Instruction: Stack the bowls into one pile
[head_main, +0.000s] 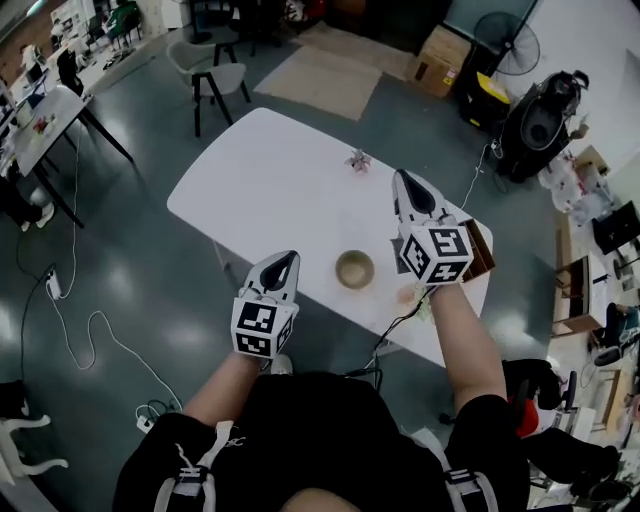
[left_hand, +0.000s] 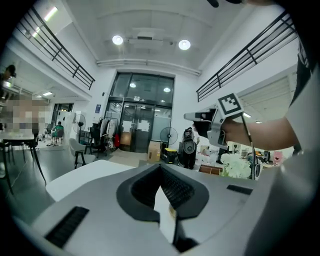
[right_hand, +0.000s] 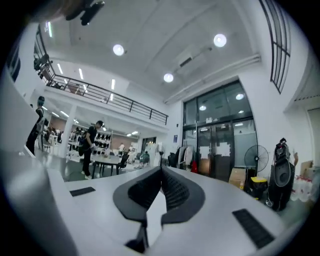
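Tan bowls (head_main: 354, 269), between left claw (head_main: 289, 258) and right claw (head_main: 403, 178), untouched

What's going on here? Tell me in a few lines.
A person holds a gripper in each hand above a white table. The left gripper and the right gripper are both shut and empty, and neither touches anything. A tan bowl sits on the table between them in the head view; whether others are nested in it cannot be told. A small pink thing lies farther back.
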